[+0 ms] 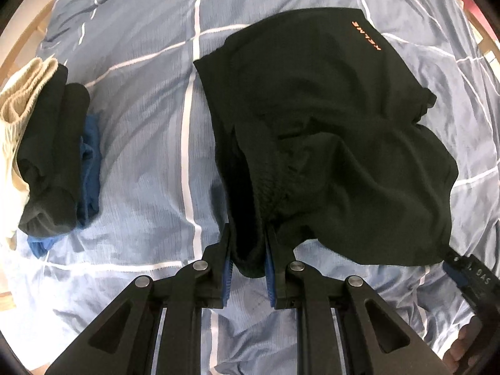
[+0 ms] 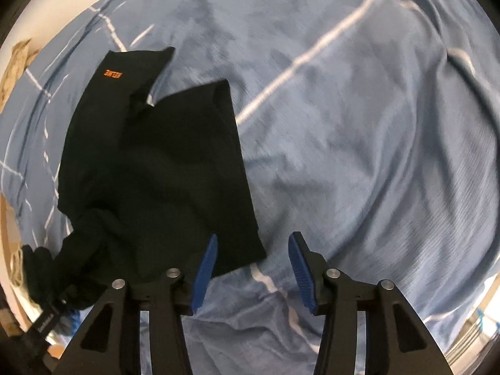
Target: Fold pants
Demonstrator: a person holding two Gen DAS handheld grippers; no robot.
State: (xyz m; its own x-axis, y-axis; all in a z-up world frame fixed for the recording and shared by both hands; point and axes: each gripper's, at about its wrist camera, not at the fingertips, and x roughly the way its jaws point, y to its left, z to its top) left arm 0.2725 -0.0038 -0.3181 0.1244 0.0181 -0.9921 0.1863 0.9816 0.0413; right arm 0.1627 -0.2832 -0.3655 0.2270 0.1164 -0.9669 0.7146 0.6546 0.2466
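Black pants (image 1: 328, 131) with a small orange logo lie on the blue bedspread (image 1: 140, 156), partly bunched. My left gripper (image 1: 248, 250) is shut on a fold of the pants at their near edge and lifts it slightly. In the right wrist view the pants (image 2: 156, 168) lie left of centre. My right gripper (image 2: 253, 265) is open and empty, with its left finger over the pants' near right corner. The right gripper's tip also shows in the left wrist view (image 1: 468, 275) at the lower right, beside the pants.
A pile of folded clothes (image 1: 53, 156), black, blue and cream, lies on the bed at the left. The bedspread (image 2: 359, 156) has white stripes and wrinkles. A wooden bed frame (image 1: 28, 47) shows at the far left edge.
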